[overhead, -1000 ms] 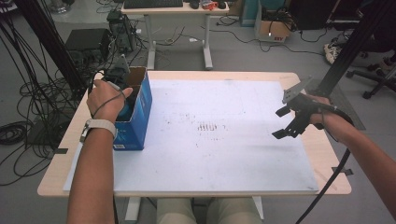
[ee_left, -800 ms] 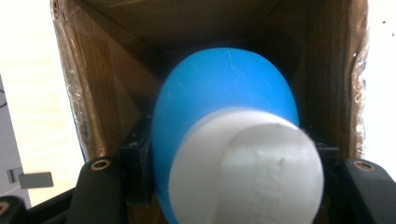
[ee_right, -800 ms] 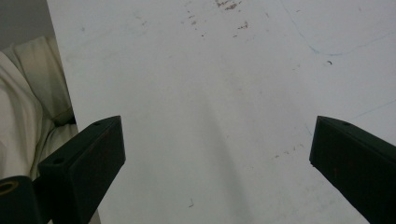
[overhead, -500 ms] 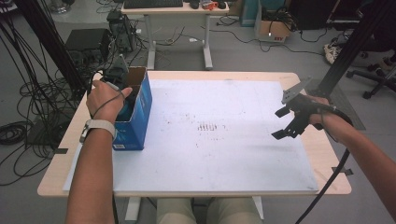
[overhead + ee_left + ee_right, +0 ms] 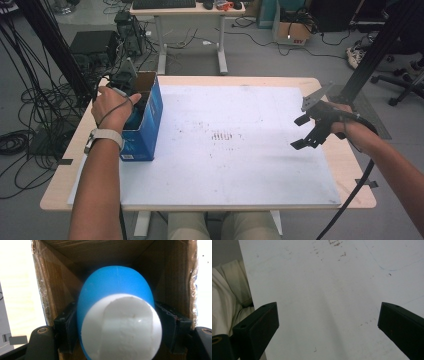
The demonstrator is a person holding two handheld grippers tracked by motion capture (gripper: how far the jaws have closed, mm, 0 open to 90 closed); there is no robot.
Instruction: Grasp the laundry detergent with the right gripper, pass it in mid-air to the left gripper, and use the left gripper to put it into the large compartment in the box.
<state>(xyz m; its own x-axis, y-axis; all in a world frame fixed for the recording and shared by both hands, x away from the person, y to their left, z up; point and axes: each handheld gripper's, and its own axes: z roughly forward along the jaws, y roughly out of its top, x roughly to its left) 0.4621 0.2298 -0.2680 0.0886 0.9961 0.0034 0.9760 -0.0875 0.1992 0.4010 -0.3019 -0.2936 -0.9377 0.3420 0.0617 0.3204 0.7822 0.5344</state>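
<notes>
Both grippers unmoved: left gripper (image 5: 116, 340) clenching blue bottle (image 5: 115, 297); right gripper (image 5: 303, 132) fingers spread.

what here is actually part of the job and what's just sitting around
Part of the job:
- blue and white object, clamped in the left gripper
- open cardboard box, which that gripper reaches into

Just there:
- right gripper, open, holding nothing above the white board
- second desk and cables on the floor behind
</notes>
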